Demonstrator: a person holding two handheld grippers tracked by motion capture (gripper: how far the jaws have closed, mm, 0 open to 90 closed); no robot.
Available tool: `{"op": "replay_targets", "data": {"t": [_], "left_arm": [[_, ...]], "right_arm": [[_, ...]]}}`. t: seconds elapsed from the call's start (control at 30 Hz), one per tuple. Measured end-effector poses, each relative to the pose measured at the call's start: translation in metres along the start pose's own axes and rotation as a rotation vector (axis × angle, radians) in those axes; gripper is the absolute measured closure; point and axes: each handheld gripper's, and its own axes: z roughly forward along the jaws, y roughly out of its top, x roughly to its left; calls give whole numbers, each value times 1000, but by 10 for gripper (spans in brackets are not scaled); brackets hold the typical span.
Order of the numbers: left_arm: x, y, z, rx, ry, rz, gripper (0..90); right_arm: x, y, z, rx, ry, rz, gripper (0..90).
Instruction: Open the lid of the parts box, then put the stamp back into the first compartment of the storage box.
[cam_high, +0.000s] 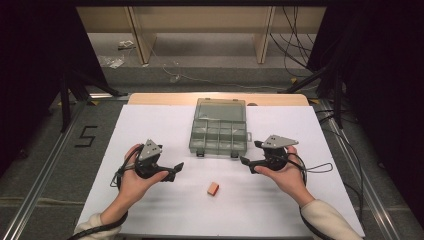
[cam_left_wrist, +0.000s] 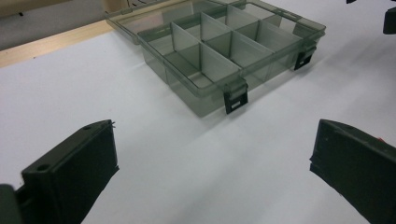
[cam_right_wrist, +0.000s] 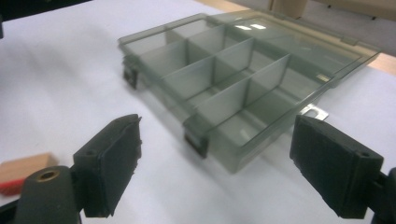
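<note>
Here the clear grey compartment box (cam_high: 219, 133) lies open at the middle of the bench (cam_high: 150, 125), its lid folded flat away from the person and its two dark latches hanging off the near wall; the divided cells look empty. Just nearer the person, apart from the box, a small wooden block (cam_high: 213, 188) with a red edge lies on the white sheet. The left gripper (cam_high: 175, 170) hangs to the left of the box and the right gripper (cam_high: 245, 162) to its right, each apart from it, both fingers released wide with nothing between them. In the left gripper view the near latch corner sits ahead between the spread fingers (cam_left_wrist: 74, 172); in the right gripper view the other latch corner does, with the block low at the left. My reading is that the box has just been set open and the block is next: one gripper would have to swing inward and down, straddle it squarely, and close before lifting it toward a cell. The bench carries a white sheet over a wooden top; beyond it are a grey floor, loose cables, stand legs and pale wooden furniture.
</note>
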Motion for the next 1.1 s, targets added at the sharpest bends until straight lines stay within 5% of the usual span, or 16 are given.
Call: {"op": "replay_targets", "data": {"t": [0.6, 1.1], "left_arm": [[-7, -16, -18, -8, -11, 11, 0], [-5, -16, -15, -10, -2, 5, 0]], "right_arm": [[48, -9, 0, 19, 113, -68, 167], [56, -9, 5, 18, 138, -69, 167]]}}
